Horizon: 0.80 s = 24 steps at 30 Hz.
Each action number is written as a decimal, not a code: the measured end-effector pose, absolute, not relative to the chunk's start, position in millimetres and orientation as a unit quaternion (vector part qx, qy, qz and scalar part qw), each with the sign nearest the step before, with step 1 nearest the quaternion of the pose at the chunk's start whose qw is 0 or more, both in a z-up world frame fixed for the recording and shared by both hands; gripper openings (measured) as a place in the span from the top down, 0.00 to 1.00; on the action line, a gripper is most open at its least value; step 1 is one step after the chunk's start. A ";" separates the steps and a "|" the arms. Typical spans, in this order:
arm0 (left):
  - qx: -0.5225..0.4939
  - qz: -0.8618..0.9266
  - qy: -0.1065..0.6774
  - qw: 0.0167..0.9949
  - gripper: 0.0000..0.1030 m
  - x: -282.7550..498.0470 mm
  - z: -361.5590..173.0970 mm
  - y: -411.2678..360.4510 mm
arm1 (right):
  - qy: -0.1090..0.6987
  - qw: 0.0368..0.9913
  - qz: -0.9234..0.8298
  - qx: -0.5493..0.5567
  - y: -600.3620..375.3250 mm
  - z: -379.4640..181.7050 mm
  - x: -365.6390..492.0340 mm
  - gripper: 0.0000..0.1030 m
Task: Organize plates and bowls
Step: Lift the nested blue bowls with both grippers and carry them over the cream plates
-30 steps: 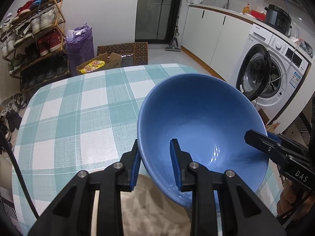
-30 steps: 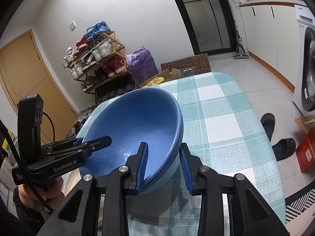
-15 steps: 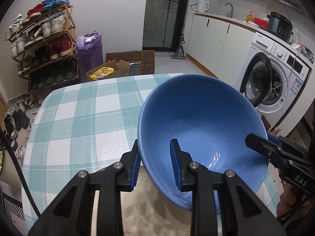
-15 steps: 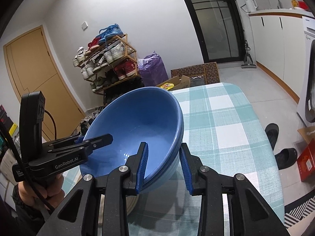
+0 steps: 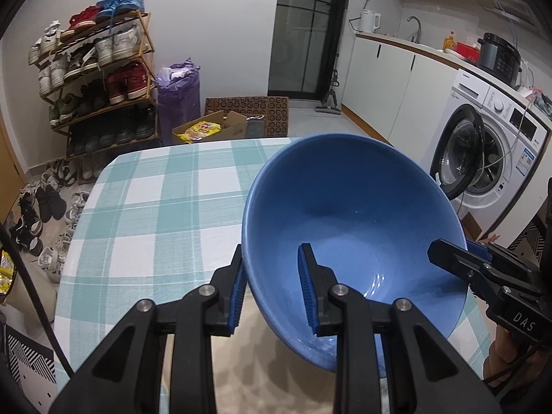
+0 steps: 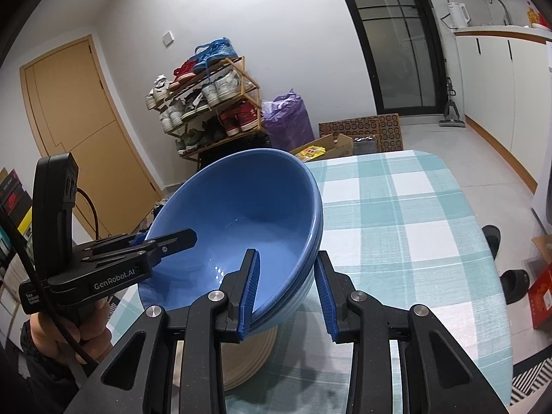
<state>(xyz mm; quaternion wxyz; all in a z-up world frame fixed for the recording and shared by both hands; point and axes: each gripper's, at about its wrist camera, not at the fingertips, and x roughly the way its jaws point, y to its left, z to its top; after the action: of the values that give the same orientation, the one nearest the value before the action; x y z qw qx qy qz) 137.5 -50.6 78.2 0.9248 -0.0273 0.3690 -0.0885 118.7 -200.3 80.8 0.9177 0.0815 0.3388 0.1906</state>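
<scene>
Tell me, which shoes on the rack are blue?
The sneakers at the right end of the rack's top shelf; the shoes beside them are red.

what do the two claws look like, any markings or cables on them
Both are black plastic with silver bolts and ribbed blue pads. The left claw reads "GenRobot.AI" on its side in the right wrist view, with a black cable trailing from its handle. The right claw shows "DAS" in white in the left wrist view.
</scene>
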 end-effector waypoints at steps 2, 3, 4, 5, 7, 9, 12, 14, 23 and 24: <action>-0.030 -0.086 0.368 0.925 0.74 135.4 77.8 -45.4 | 0.339 0.916 0.197 0.079 -194.9 80.8 117.0 0.68; -0.031 -0.084 0.369 0.925 0.74 134.7 77.7 -43.9 | 0.339 0.916 0.200 0.080 -192.7 80.4 117.0 0.68; -0.032 -0.081 0.368 0.926 0.74 133.1 77.3 -41.5 | 0.340 0.915 0.202 0.080 -190.4 80.0 117.3 0.68; -0.033 -0.079 0.368 0.926 0.74 131.7 77.1 -38.9 | 0.341 0.914 0.204 0.080 -187.9 79.2 116.7 0.68; -0.036 -0.077 0.368 0.926 0.74 129.4 75.8 -34.1 | 0.344 0.911 0.210 0.081 -182.9 77.2 116.9 0.68; -0.038 -0.072 0.369 0.926 0.74 127.3 74.7 -29.1 | 0.346 0.910 0.215 0.077 -177.5 75.7 116.3 0.68; -0.042 -0.066 0.370 0.926 0.74 124.0 72.2 -21.7 | 0.344 0.910 0.223 0.067 -168.7 75.0 114.0 0.68; -0.046 -0.062 0.371 0.925 0.74 121.8 70.4 -17.4 | 0.344 0.908 0.230 0.064 -164.3 73.9 113.4 0.68; -0.051 -0.046 0.380 0.922 0.74 117.4 58.9 -3.0 | 0.360 0.897 0.249 0.065 -147.7 59.0 117.7 0.68; -0.053 -0.044 0.381 0.922 0.74 117.1 58.1 -1.4 | 0.362 0.896 0.250 0.066 -146.1 57.4 118.2 0.68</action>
<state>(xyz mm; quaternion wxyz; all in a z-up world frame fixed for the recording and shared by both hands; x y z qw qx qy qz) 117.1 -1.4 58.1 0.9220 -0.0526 0.3812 -0.0441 118.2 -146.1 57.4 0.8957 0.0657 0.3619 0.2499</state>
